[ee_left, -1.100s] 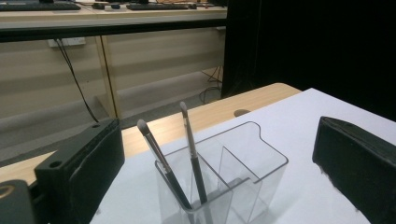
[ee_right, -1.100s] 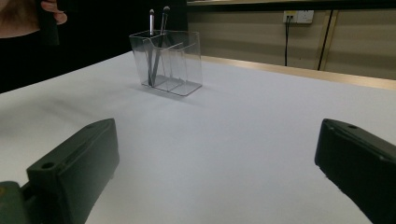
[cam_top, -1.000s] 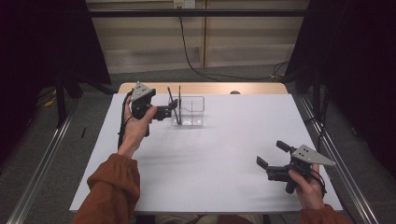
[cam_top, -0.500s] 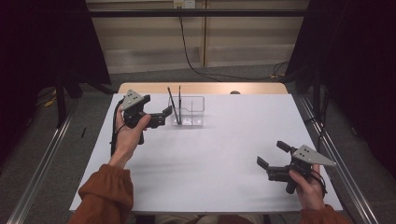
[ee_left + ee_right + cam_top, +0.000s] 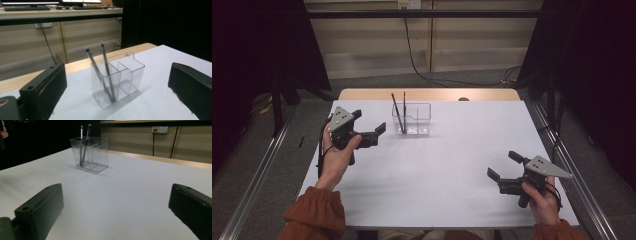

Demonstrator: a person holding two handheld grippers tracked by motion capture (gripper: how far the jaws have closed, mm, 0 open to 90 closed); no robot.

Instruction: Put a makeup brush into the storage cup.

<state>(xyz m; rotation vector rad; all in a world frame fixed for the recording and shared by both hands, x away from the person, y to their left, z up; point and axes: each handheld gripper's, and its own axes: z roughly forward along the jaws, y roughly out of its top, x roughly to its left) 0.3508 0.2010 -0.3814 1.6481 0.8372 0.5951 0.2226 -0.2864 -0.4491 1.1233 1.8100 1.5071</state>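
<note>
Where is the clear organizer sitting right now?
In the high view, the clear organizer stands at the table's far edge, left of centre, just right of the open left gripper, with two brushes inside.

left gripper (image 5: 371,126) hovers open beside a clear organizer (image 5: 412,120) holding two brushes (image 5: 400,112); right gripper (image 5: 507,169) sits well apart.

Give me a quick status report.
Left gripper open, empty, beside clear organizer. Right gripper open, empty, near edge. Two brushes in organizer. Nothing in the way.
</note>
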